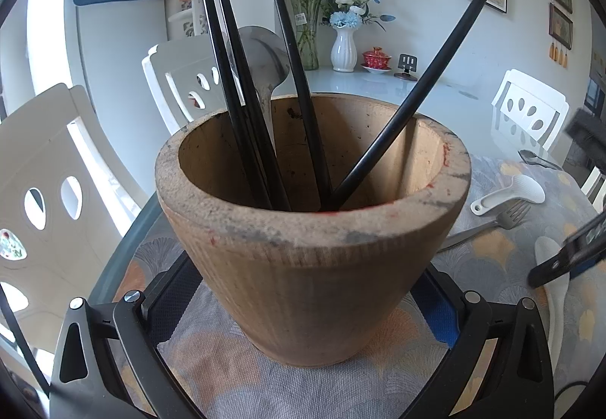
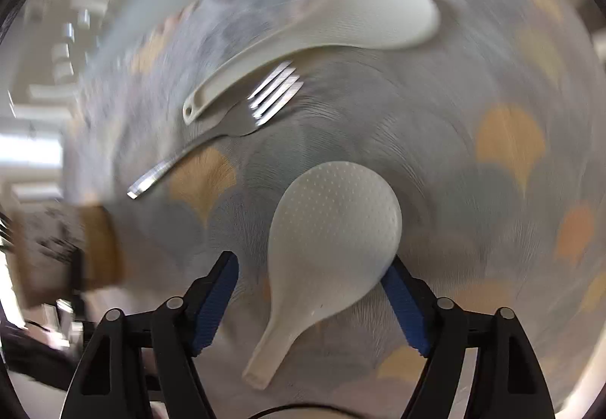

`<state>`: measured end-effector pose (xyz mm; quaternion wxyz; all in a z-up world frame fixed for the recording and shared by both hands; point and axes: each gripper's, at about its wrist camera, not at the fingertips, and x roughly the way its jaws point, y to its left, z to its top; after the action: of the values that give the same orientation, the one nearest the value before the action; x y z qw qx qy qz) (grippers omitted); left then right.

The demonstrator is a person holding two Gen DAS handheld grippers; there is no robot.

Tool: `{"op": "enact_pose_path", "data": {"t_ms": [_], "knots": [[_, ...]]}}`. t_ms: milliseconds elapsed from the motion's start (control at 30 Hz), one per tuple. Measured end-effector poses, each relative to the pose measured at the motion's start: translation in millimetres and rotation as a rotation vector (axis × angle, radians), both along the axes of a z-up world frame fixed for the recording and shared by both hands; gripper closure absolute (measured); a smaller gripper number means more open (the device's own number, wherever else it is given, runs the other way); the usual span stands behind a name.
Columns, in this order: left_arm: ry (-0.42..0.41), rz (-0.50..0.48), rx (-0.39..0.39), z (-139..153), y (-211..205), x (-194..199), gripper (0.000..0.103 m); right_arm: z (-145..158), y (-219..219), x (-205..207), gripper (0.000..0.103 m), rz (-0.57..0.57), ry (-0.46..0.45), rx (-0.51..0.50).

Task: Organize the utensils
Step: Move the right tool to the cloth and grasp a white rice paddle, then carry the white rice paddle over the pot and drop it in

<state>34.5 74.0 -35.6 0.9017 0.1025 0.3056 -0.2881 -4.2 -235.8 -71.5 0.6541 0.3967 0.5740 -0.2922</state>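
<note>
The wooden utensil pot (image 1: 310,229) stood on the patterned tablecloth (image 1: 488,252), gripped at its base between the pads of the left gripper (image 1: 303,309), evidently to keep it steady while pieces were dropped in. Four black chopsticks (image 1: 242,86) and a steel spoon (image 1: 265,55) already leaned inside it, handles down. To the pot's right, the pieces not yet collected lay loose on the cloth: a white rice paddle (image 2: 333,241), a steel fork (image 2: 227,127) and a second white paddle (image 2: 341,25), the fork's tines just beside that far paddle's handle. The right gripper (image 2: 314,290) pointed steeply down over the nearer paddle with its jaws spread wide to either side of the blade; nothing was clenched, which suggested it was lining up a pick. Only the left view showed the pot's contents and another small spoon (image 1: 536,158) farther off; only the right view, though blurred, showed how the blue pads (image 2: 216,301) straddled the paddle.
</note>
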Motion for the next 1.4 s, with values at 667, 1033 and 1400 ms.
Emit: {"op": "enact_pose_path", "data": {"t_ms": [667,1033,1400], "knots": [[-0.001,0.001,0.001,0.0,0.5,0.3,0.0,26.4,22.1,-20.5,0.048,0.062,-0.262,-0.056],[0.0,0.0,-0.002,0.1,1.6,0.6,0.0,58.6,57.5,29.2,0.049,0.237,-0.349,-0.153],[-0.001,0.0,-0.001,0.9,0.7,-1.2,0.0,104.1,70.6,36.9,0.049,0.287,-0.431,-0.244]]}}
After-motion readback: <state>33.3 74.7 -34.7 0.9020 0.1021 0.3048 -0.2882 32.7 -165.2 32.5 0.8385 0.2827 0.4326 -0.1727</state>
